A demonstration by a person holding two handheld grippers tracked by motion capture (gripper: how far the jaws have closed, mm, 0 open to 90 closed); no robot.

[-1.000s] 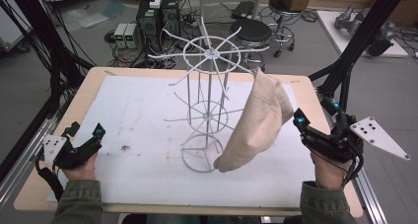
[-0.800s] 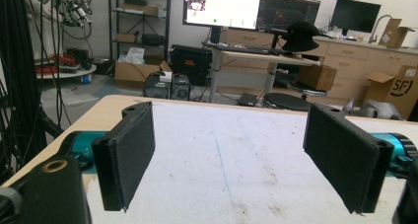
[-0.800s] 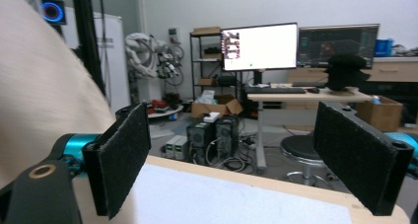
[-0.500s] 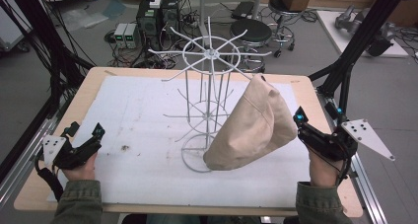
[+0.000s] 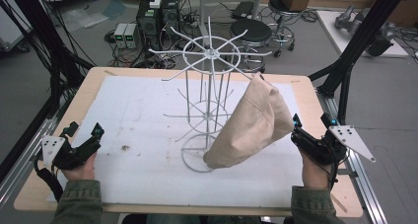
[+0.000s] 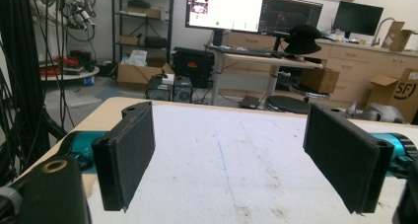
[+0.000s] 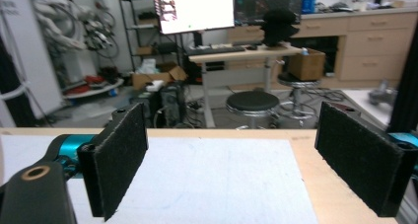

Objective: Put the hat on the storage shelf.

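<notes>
A white wire rack with spoke arms stands in the middle of the white mat. A beige cloth bag hangs from one of its right arms, its bottom slanting down toward the rack's base ring. Just right of the bag, my right gripper is open and apart from the cloth. In the right gripper view, the right gripper holds nothing between its black pads. My left gripper rests open near the mat's left front, and the left gripper is empty in its own view.
The wooden table edge runs close beside the right gripper, with a metal rail past it. Black frame posts stand at both sides. Stools, computers and cables lie on the floor behind the table.
The bag has swung and turned on its rack arm. My right gripper has drawn back to the right, away from the cloth. The left gripper has stayed put.
</notes>
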